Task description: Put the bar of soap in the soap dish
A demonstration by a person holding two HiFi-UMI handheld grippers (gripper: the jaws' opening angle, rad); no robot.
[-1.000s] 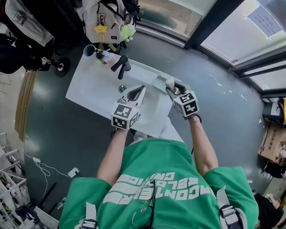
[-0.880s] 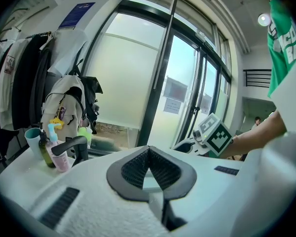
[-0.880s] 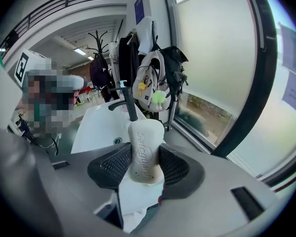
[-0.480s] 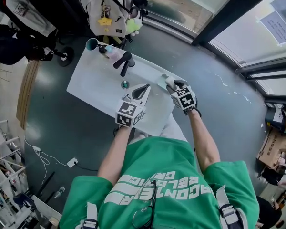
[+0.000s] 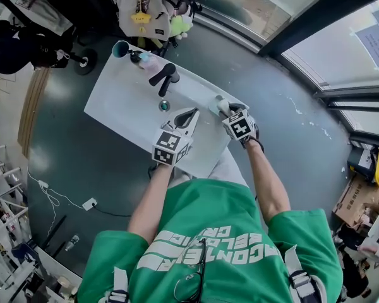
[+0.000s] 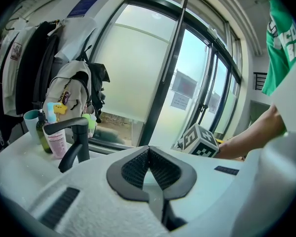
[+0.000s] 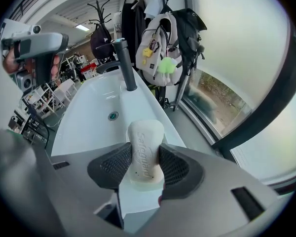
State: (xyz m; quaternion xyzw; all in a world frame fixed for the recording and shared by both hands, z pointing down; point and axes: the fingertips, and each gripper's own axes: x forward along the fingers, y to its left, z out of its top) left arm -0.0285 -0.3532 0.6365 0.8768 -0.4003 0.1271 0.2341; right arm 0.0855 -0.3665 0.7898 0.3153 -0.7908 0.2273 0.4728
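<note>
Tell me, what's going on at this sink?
A person stands at a white sink with a gripper in each hand. The right gripper clamps a white bar of soap near the pale green soap dish on the sink's rim. The left gripper is shut and empty.

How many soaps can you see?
1. The bar of soap is squeezed in the right claw, over the edge of the white sink. None shows elsewhere, though the claws may hide some.

Green T-shirt (image 5: 237,216), white lettering (image 5: 202,248), black glasses (image 5: 191,273)
</note>
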